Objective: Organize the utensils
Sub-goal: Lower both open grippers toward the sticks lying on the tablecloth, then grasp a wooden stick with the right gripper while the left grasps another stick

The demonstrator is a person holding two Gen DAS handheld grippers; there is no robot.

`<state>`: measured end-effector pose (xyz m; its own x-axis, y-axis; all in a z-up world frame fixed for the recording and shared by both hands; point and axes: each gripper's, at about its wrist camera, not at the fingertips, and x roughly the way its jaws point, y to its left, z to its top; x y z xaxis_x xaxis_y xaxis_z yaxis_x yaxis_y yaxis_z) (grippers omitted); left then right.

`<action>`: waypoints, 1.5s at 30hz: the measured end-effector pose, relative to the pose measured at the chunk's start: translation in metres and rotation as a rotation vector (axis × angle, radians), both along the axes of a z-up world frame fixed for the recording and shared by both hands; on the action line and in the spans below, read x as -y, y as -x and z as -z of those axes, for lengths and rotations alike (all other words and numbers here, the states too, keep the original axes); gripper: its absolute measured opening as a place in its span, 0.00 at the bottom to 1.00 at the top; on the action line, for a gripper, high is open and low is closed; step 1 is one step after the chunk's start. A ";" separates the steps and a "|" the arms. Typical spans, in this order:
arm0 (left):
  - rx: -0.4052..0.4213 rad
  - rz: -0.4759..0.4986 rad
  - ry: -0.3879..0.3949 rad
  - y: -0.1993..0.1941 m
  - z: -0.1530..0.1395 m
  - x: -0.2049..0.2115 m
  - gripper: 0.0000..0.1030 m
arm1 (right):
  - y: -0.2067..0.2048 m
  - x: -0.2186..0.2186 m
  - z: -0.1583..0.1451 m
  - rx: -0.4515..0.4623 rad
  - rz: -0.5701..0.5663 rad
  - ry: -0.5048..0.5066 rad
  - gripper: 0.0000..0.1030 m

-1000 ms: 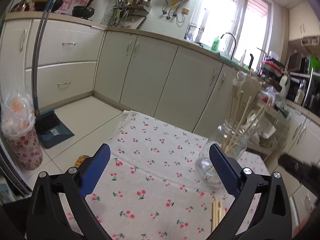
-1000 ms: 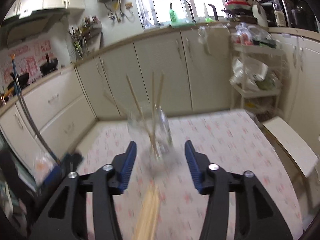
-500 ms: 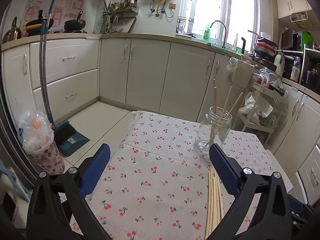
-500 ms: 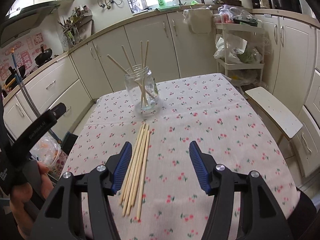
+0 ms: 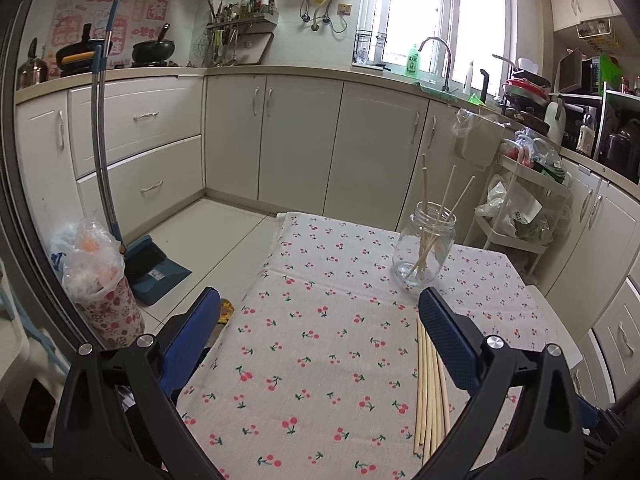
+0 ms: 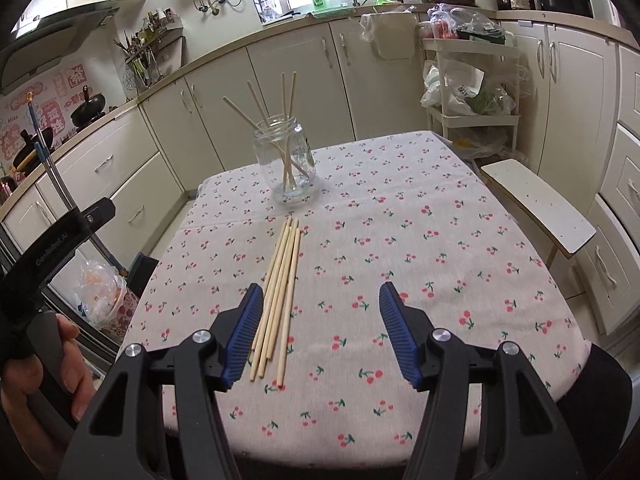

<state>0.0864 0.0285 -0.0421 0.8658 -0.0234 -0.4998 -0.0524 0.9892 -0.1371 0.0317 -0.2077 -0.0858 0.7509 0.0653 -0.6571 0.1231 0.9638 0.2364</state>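
the left wrist view takes in the floor to the left of the table: a bagged bin, a blue dustpan and its long handle leaning on the drawers. the right wrist view shows these only in part, at its left edge, behind a hand that holds the left tool's black grip. that view alone shows the pale bench beside the table on the right.

the left gripper is spread wide over the cherry-print tablecloth, nothing between its blue pads. the right gripper is also apart and empty; its jaws have just been opening a little further.

the loose chopsticks lie flat in a bundle on the cloth, just left of centre in the right view, their near ends partly hidden behind the left blue pad. in the left view the right finger covers part of them. beyond stands the glass jar, upright, with several chopsticks leaning inside; how many is hard to count through the glass. a white shelf cart stuffed with bags stands past the table's far right corner.
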 end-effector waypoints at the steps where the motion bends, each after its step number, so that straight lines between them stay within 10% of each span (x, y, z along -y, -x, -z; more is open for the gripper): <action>1: -0.005 0.001 -0.002 0.003 0.000 -0.002 0.92 | 0.001 0.000 0.001 -0.005 -0.003 0.000 0.57; 12: -0.048 -0.022 0.016 0.012 0.008 -0.024 0.92 | -0.062 -0.011 0.037 -0.106 -0.085 0.031 0.24; 45: -0.162 0.024 0.017 -0.054 0.053 0.006 0.92 | -0.142 -0.028 0.072 -0.210 -0.209 0.168 0.23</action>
